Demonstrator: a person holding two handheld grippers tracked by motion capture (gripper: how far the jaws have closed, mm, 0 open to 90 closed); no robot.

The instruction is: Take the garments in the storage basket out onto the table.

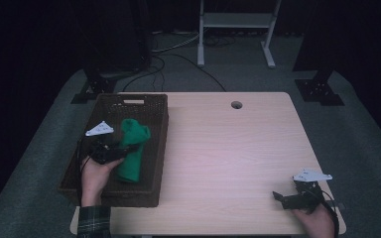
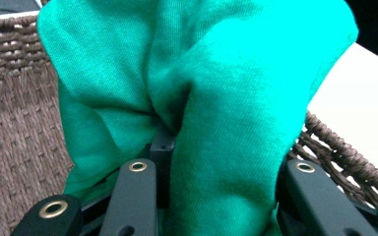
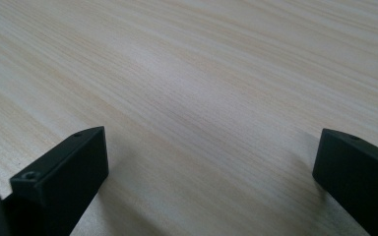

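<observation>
Clearly the green cloth is the thing in hand: a soft knit garment, bunched into a loose roll, hanging over the inside of the brown wicker basket at the left of the table. It looks light and limp, so it will sag and trail below any single hold, and a pinch on a thin edge would likely let folds slide loose. The better hold is around a thick gathered part, which is where the left gripper has it. In the left gripper view the cloth bulges up between the two black jaws, which are closed around a fat fold of it, with the basket's woven wall behind and its rim to the right.

Apart from the cloth, what else lies in the basket I cannot tell; its floor is dark and partly hidden by the hand and the cloth. The weave is rough and may snag the knit if it is dragged over the rim.

The right gripper rests at the near right corner of the table, well apart from the basket. Its jaws stand wide apart with nothing but bare wood between them.
</observation>
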